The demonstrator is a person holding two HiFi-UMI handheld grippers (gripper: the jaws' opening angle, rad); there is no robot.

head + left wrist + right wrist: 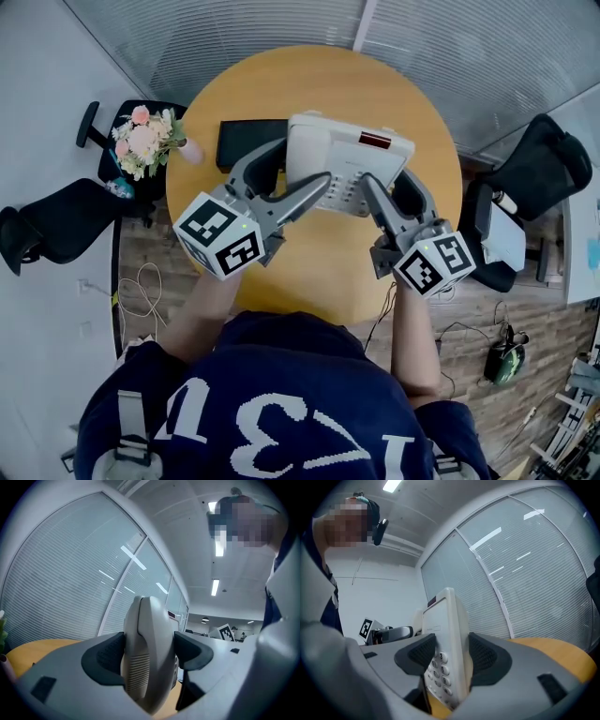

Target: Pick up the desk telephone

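L gripper (pixel 149 654) jaws are shut tight on the desk telephone's (pixel 352 150) handset (pixel 147 634), left side. R gripper (pixel 452 656) jaws pinch its keypad (pixel 439 668) edge, right side. Phone's over mid round table (pixel 309 84), w/ black pad (pixel 248 141) just left.

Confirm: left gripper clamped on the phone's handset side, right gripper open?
No. The right gripper is shut on the desk telephone at its keypad edge, as the right gripper view shows. The left gripper is clamped on the handset side.
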